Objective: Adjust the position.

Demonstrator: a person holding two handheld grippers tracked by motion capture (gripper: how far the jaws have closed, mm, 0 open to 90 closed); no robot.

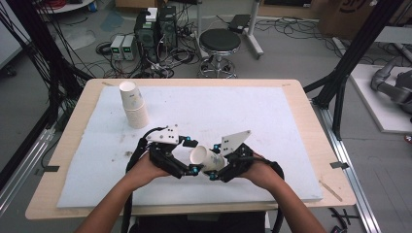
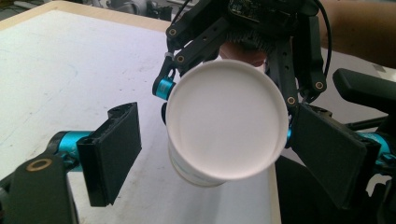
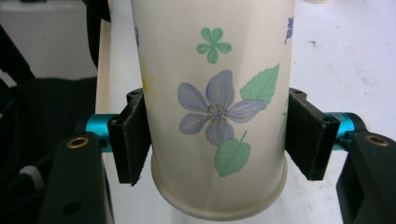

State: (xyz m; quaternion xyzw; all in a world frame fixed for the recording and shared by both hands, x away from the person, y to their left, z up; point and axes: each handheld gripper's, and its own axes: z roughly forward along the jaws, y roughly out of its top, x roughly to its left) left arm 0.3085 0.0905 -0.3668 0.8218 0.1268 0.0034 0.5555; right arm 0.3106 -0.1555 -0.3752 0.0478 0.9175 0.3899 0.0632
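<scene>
white paper, printed with blue flowers and green leaves, makes up the cup (image 3: 212, 107) that the right gripper (image 1: 232, 162) is clamping across its body, jaws pressing both sides, above the near middle of the white-padded tabletop (image 1: 272, 121). the left gripper (image 1: 182, 158) is sitting just beside it with its jaws spread wide around the cup's open mouth (image 2: 227, 121), not touching. a stack of paper cups (image 1: 133, 104) is lying tilted well apart at the far left.

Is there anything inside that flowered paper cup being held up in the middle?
The cup looks empty: its open mouth shows a plain white inside. The right tool clamps its wall.
</scene>
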